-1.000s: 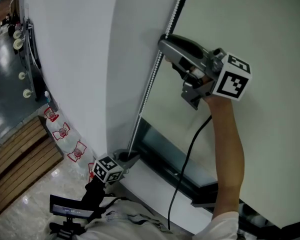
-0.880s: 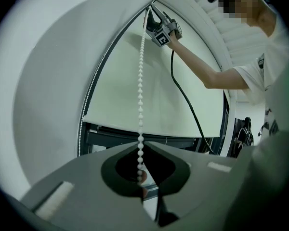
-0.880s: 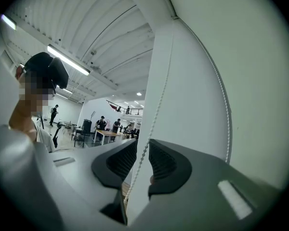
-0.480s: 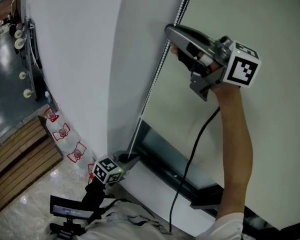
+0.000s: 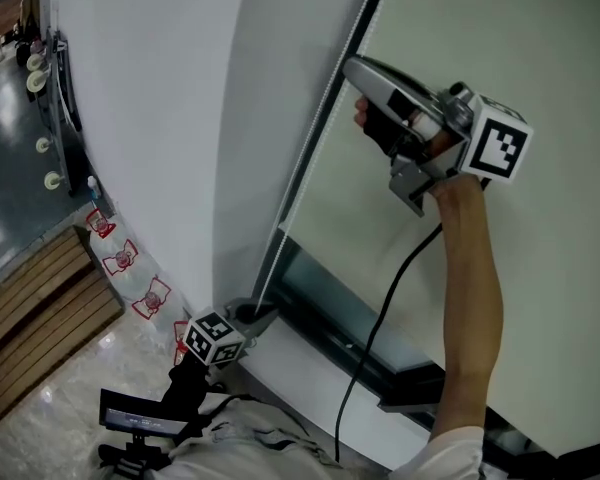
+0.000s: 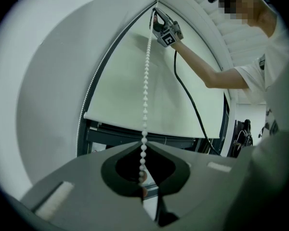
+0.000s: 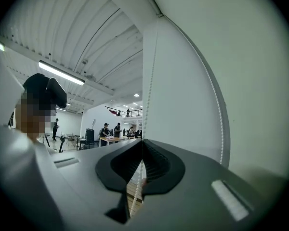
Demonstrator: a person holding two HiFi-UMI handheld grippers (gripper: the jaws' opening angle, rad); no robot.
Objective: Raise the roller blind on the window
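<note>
The pale roller blind (image 5: 500, 28) hangs over the window, its bottom bar (image 6: 149, 129) low above the dark frame. A white bead chain (image 5: 318, 128) runs down the blind's left edge. High up, my right gripper (image 5: 349, 64) is on that chain. Its jaws have just been closing, and they now meet on the bead chain (image 7: 148, 105) with the beads between them. Far below, my left gripper (image 5: 258, 315) is shut on the lower part of the bead chain (image 6: 145, 81). The right gripper (image 6: 157, 20) shows at the chain's top in the left gripper view.
A white wall (image 5: 150, 118) stands left of the window. Wooden slats (image 5: 40, 308) and red-printed white bags (image 5: 120, 258) lie at its foot. A black cable (image 5: 380, 308) hangs from the right gripper. A black stand (image 5: 140, 418) is near my legs.
The right gripper's jaws have closed onto the bead chain, and that hand has shifted slightly up and right in the head view. The left gripper has stayed put.
</note>
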